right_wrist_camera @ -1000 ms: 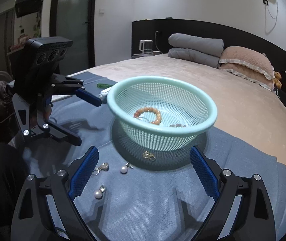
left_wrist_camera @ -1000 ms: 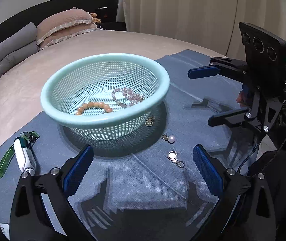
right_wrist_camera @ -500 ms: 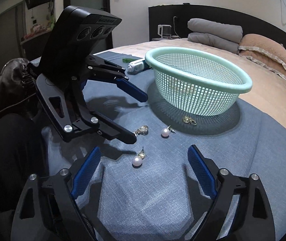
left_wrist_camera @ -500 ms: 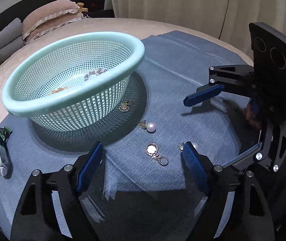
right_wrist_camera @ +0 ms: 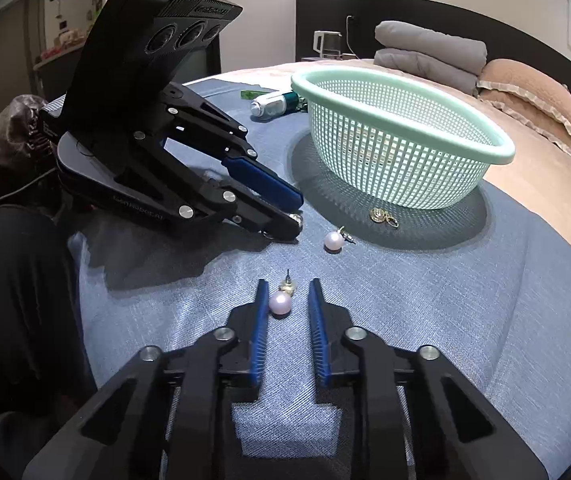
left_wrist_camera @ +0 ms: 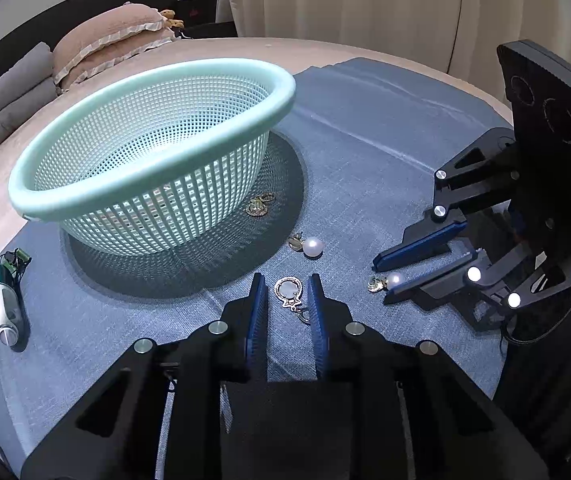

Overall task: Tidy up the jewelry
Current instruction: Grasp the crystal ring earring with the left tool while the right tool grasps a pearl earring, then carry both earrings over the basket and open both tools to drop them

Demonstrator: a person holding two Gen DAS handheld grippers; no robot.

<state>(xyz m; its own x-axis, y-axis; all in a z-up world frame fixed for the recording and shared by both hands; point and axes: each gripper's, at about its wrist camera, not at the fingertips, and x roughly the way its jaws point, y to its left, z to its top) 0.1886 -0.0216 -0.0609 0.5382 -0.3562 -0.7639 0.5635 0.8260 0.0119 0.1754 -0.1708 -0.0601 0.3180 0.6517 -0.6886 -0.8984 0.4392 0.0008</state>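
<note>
Clutter around the jewelry is light: a mint mesh basket [left_wrist_camera: 153,160] fills the upper left of the left wrist view on a blue cloth [left_wrist_camera: 365,128], a white and green tube [left_wrist_camera: 3,304] lies at the left edge, and pillows [left_wrist_camera: 109,50] sit on the bed at the upper left. A small gold charm [left_wrist_camera: 259,206] rests in the basket's shadow, close against its base, and a pearl earring [left_wrist_camera: 311,246] lies just below and right of it, both clear of the fingers. Low in the centre of that view the left gripper [left_wrist_camera: 287,292] points steeply down at the cloth, its jaws closing with a round silver pendant [left_wrist_camera: 288,290] between the blue pads; a thin gap shows on either side, so the pads do not yet press it. In the right wrist view the right gripper [right_wrist_camera: 287,300] is tilted down likewise at lower centre, jaws closing around a second pearl earring [right_wrist_camera: 280,303], which sits against the left pad with space to the right one. The left gripper's black frame crowds the upper left there, its tips close to the first pearl.
</note>
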